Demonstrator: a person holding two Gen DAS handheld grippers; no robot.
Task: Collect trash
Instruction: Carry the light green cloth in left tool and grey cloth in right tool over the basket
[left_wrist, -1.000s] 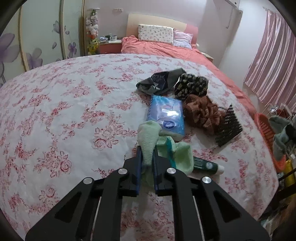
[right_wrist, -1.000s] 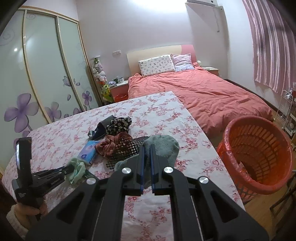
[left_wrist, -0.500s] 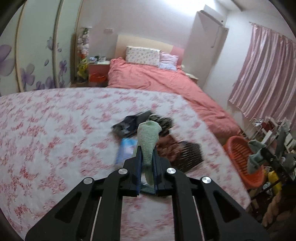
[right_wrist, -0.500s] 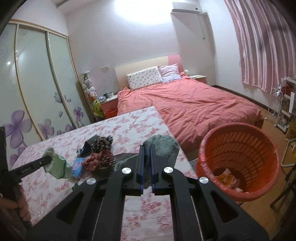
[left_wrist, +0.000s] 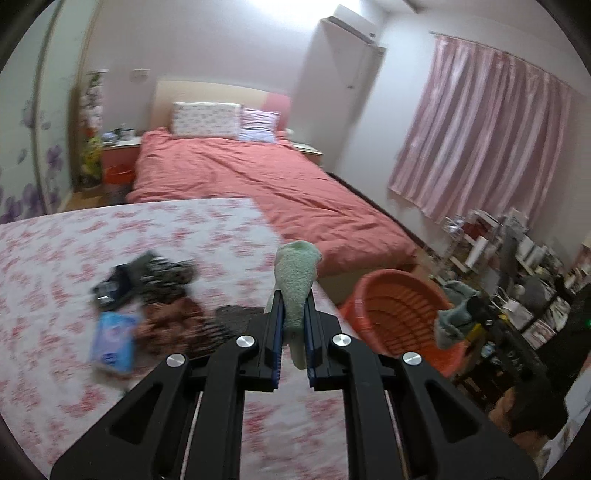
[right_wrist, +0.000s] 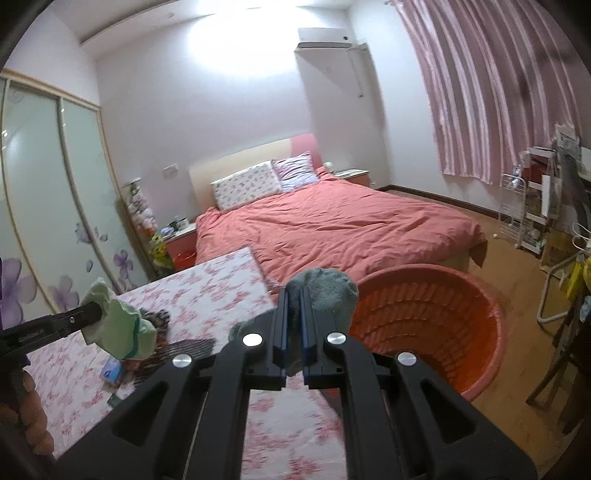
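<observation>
Motion blur smears the dark clutter (left_wrist: 147, 280) and the blue packet (left_wrist: 112, 341) on the floral tabletop (left_wrist: 55, 258), so their shapes are hard to read. The round orange basket (right_wrist: 436, 317), latticed plastic, stands on the floor to the right of the tabletop; its bottom is hidden. The left tongs (left_wrist: 293, 314) are clamped on a pale green fuzzy cloth (left_wrist: 297, 280). The right tongs (right_wrist: 293, 314) pinch a grey-green fuzzy cloth (right_wrist: 328, 291) near the basket's rim.
</observation>
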